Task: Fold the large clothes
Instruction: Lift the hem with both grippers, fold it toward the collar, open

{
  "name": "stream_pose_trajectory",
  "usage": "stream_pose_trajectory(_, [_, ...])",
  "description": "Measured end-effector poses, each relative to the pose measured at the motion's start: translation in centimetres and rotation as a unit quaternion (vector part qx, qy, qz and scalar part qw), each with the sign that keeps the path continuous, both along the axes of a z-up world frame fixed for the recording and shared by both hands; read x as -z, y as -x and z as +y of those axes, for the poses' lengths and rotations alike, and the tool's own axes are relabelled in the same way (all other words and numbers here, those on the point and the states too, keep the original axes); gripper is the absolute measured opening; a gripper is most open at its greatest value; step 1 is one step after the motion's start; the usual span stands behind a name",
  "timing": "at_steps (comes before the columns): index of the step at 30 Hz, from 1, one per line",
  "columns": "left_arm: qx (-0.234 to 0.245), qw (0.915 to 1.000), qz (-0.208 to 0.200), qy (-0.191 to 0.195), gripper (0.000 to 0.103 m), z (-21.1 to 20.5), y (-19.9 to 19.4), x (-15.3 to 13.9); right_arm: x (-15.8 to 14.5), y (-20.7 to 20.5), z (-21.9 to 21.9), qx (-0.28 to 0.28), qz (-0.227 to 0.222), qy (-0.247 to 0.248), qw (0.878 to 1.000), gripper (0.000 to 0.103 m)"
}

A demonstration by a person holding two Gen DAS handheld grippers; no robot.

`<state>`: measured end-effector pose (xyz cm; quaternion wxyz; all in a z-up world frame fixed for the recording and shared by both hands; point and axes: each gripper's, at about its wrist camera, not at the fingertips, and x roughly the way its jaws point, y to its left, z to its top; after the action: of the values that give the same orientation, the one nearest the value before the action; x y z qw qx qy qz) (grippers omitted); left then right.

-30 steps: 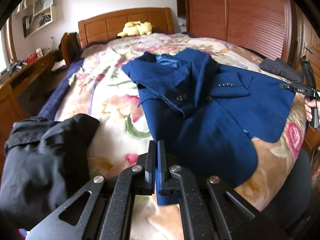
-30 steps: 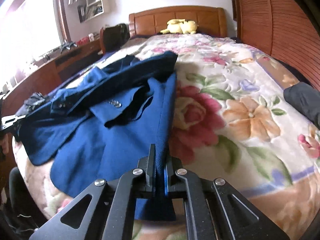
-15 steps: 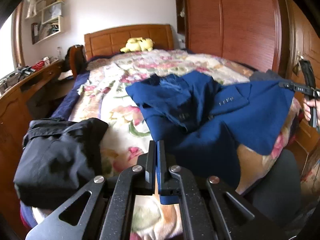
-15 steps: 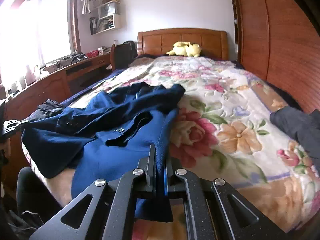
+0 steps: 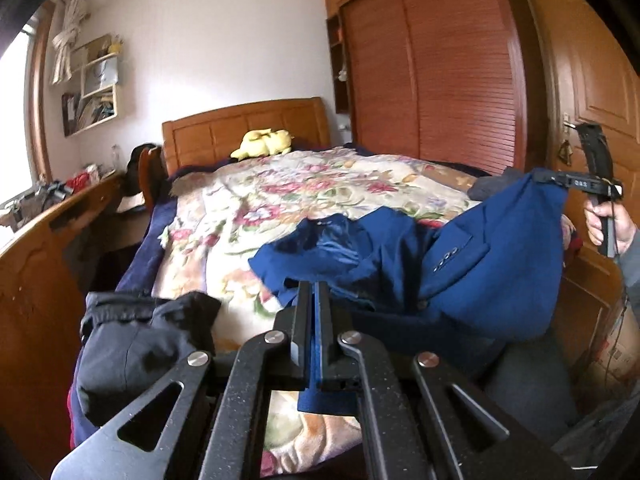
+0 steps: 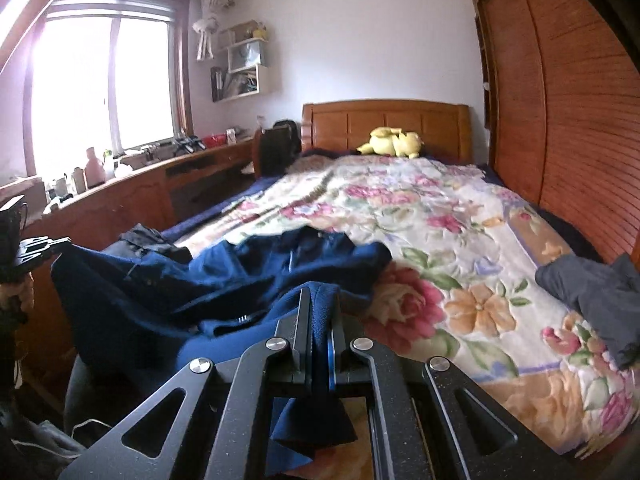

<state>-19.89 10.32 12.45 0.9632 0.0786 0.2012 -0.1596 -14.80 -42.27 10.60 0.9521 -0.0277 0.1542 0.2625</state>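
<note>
A large blue jacket (image 5: 492, 264) lies on the foot end of the floral bedspread (image 5: 288, 196), with its hem lifted off the bed. My left gripper (image 5: 315, 292) is shut on one bottom corner of the jacket. My right gripper (image 6: 320, 300) is shut on the other bottom corner of the jacket (image 6: 208, 280). The right gripper also shows in the left wrist view (image 5: 576, 182), holding its corner raised at the far right. The left gripper shows in the right wrist view (image 6: 40, 246) at the far left. The collar end still rests on the bed.
A black garment (image 5: 136, 340) lies folded at the bed's left foot corner. A dark grey garment (image 6: 592, 292) lies at the right edge. A yellow plush toy (image 5: 264, 142) sits by the headboard. A wooden desk (image 6: 120, 196) runs along the left; a wardrobe (image 5: 432, 80) stands right.
Both grippers have risen and pulled back toward the foot of the bed, lifting the jacket's hem off the bedspread. The jacket has slid toward me and now hangs between the grippers.
</note>
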Motion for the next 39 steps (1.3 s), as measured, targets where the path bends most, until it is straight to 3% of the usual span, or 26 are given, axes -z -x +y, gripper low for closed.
stream_pose_trajectory(7, [0.007,0.9999,-0.009,0.01,0.001,-1.7,-4.5,-1.4,0.2,-5.1,1.5,-0.007,-0.002,-0.017,1.0,0.004])
stream_pose_trajectory(20, [-0.044,0.9985,0.001,0.031,0.001,-0.8,-22.2,-2.4,-0.1,-23.3,2.9,0.032,0.041,-0.039,0.998,0.004])
stream_pose_trajectory(31, [-0.099,0.9945,0.031,0.016,0.001,0.9,-37.4,-0.2,1.0,-39.6,6.8,0.062,0.094,-0.024,0.993,0.004])
stream_pose_trajectory(36, [-0.139,0.9894,0.043,0.004,0.001,2.6,-42.3,1.6,2.3,-46.0,7.0,0.11,0.118,-0.007,0.987,0.004])
stream_pose_trajectory(39, [-0.139,0.9884,0.062,0.005,0.001,3.2,-44.0,2.9,4.3,-49.2,7.1,0.137,0.142,0.004,0.98,0.004])
